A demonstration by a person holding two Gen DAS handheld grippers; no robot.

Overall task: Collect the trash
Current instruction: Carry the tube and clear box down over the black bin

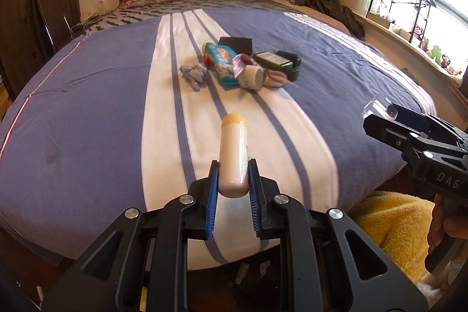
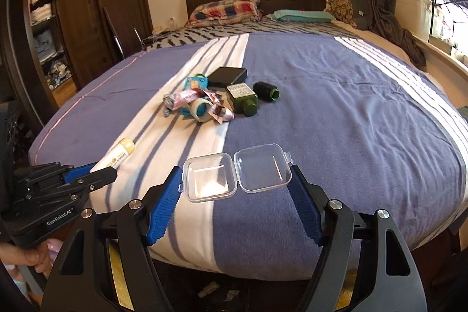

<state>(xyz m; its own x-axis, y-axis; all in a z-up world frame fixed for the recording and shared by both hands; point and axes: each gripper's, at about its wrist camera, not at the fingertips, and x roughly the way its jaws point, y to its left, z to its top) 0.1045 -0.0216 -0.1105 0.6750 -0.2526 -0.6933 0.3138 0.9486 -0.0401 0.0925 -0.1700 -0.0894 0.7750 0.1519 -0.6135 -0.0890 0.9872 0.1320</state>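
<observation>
My left gripper (image 1: 233, 165) is shut on a cream tube with a yellow cap (image 1: 234, 148), which sticks out forward over the bed's near edge. The right wrist view shows that tube (image 2: 117, 155) and the left gripper (image 2: 99, 174) at lower left. My right gripper (image 2: 235, 174) stands wide, with its blue pads pressing both sides of an opened clear plastic clamshell box (image 2: 237, 171). The left wrist view catches the right gripper (image 1: 380, 113) at the right edge. A trash pile lies mid-bed: blue wipes pack (image 1: 222, 63), tape roll (image 2: 200, 110), pink wrapper (image 2: 216, 107), green bottle (image 2: 242, 98).
The bed (image 2: 336, 122) has a blue and white striped cover, with pillows (image 2: 225, 9) at the headboard. A black box (image 2: 229, 76) and a dark green roll (image 2: 266, 91) lie by the pile. A wardrobe (image 2: 87, 19) stands left, a window ledge (image 1: 409, 43) right, a yellow blanket (image 1: 395, 224) below.
</observation>
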